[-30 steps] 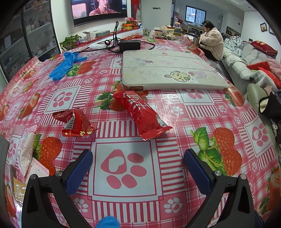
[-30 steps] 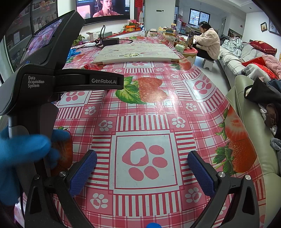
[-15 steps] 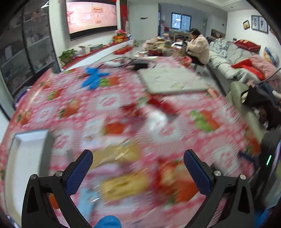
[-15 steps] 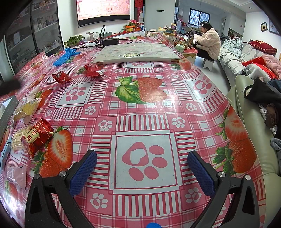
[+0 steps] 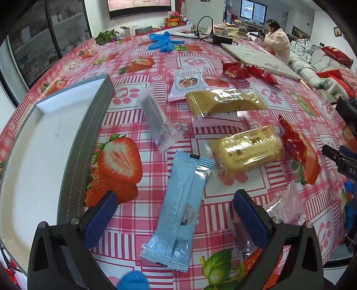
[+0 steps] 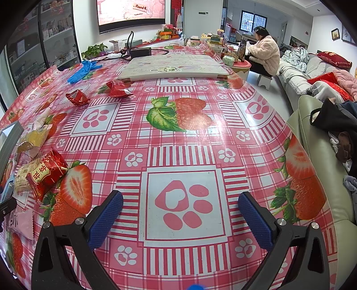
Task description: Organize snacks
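My left gripper (image 5: 175, 219) hangs over the snack pile with its fingers wide apart, nothing between the pads. Right under it lies the blue pack (image 5: 178, 212), flat on the tablecloth (image 5: 223, 223), long axis running from the near edge up and slightly right, its silver-sealed end pointing away from me. It sits between the two fingers but touches neither, as far as I can tell.

Just left is the tray (image 5: 33, 167), white inside with a grey rim. Beyond the blue pack, a clear pack (image 5: 157, 121) with something dark inside lies long-ways too, tilted up-left. The yellow pack (image 5: 248, 148) lies crosswise, with red writing too small for me to read. Behind it the gold pack (image 5: 225, 102) also lies crosswise, on top of a pale pink one. The white pack (image 5: 188, 83) stands further back (label has a picture of little cakes, text too blurry). A red pack (image 5: 300, 151) sits right of the yellow one, pointing away and left.

My right gripper (image 6: 180, 216) is over a bare paw-print square, fingers also spread wide and holding nothing. At the left edge of that view the red pack (image 6: 45, 175) shows Chinese characters in a yellow band. The screen (image 6: 131, 11) on the far wall reads "Round 4".
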### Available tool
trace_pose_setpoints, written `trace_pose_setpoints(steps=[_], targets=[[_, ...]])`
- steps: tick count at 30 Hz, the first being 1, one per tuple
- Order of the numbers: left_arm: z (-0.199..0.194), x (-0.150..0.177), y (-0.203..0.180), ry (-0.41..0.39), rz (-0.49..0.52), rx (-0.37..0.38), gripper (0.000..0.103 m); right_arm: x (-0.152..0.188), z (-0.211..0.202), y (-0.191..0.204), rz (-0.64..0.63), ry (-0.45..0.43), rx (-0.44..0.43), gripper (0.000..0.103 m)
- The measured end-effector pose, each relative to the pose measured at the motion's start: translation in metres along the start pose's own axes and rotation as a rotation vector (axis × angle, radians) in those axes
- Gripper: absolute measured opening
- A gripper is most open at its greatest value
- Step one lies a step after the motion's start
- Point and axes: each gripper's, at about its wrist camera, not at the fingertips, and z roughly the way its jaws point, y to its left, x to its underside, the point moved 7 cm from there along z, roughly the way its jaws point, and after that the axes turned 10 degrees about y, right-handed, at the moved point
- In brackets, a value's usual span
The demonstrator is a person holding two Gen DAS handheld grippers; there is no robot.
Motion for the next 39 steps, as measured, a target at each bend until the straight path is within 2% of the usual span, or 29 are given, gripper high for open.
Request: trace_pose_setpoints(steps=[2,3,5,7,10,14,16,18,19,20,21,23,24,25,27,32,33,35,37,38,39], targets=[[0.000,0.001,-0.001,-0.008,0.016,0.004,0.103,0.000,0.000,0.008,0.019,0.077,-0.008,0.103],[0.000,0.001,-0.001,-0.015,0.020,0.005,0.103,-0.003,0.000,0.018,0.026,0.092,-0.046,0.103],[0.001,-0.002,-0.003,-0.028,0.026,0.002,0.103,-0.005,-0.009,0.048,0.047,0.099,-0.241,0.103],[0.000,-0.001,-0.003,-0.024,0.026,0.002,0.103,-0.008,-0.011,0.073,0.057,0.131,-0.329,0.103],[0.001,-0.003,-0.002,-0.003,0.023,0.009,0.103,-0.018,-0.004,0.104,0.060,0.162,-0.340,0.103],[0.002,-0.004,-0.001,0.010,0.020,0.010,0.103,-0.030,0.005,0.130,0.016,0.182,-0.278,0.103],[0.003,-0.004,-0.001,0.016,0.016,0.008,0.103,-0.030,0.007,0.137,-0.052,0.178,-0.204,0.093],[0.003,-0.004,-0.002,0.021,0.012,0.008,0.101,-0.025,0.002,0.139,-0.118,0.158,-0.151,0.059],[0.002,-0.004,-0.003,0.021,0.013,0.012,0.098,-0.022,0.000,0.138,-0.144,0.151,-0.131,0.050],[0.001,-0.003,-0.004,0.019,0.017,0.020,0.095,-0.021,-0.002,0.136,-0.154,0.146,-0.129,0.032],[-0.002,-0.002,-0.007,0.012,0.026,0.022,0.089,-0.019,-0.003,0.132,-0.150,0.147,-0.140,0.031],[-0.007,0.000,-0.012,-0.006,0.043,0.027,0.069,-0.013,-0.005,0.119,-0.124,0.147,-0.166,0.031],[-0.010,0.001,-0.015,-0.015,0.052,0.028,0.051,-0.010,-0.006,0.112,-0.116,0.144,-0.161,0.031],[-0.012,0.002,-0.016,-0.017,0.057,0.022,0.039,-0.006,-0.009,0.107,-0.113,0.140,-0.157,0.031],[-0.013,0.004,-0.016,-0.016,0.052,0.021,0.033,0.002,-0.013,0.097,-0.115,0.136,-0.141,0.031],[-0.015,0.005,-0.016,-0.041,0.035,0.004,0.033,0.013,-0.018,0.085,-0.136,0.105,-0.094,0.031],[-0.015,0.006,-0.016,-0.051,0.028,-0.003,0.035,0.013,-0.018,0.085,-0.135,0.097,-0.097,0.031],[-0.015,0.007,-0.013,-0.068,0.016,-0.034,0.048,0.013,-0.018,0.085,-0.130,0.084,-0.096,0.032],[-0.014,0.006,-0.005,-0.084,-0.006,-0.081,0.076,0.012,-0.017,0.088,-0.136,0.073,-0.109,0.053],[-0.013,0.006,0.000,-0.086,-0.021,-0.083,0.082,0.013,-0.015,0.089,-0.135,0.071,-0.107,0.079],[-0.011,0.006,0.004,-0.085,-0.043,-0.065,0.085,0.013,-0.012,0.089,-0.131,0.068,-0.094,0.083]])
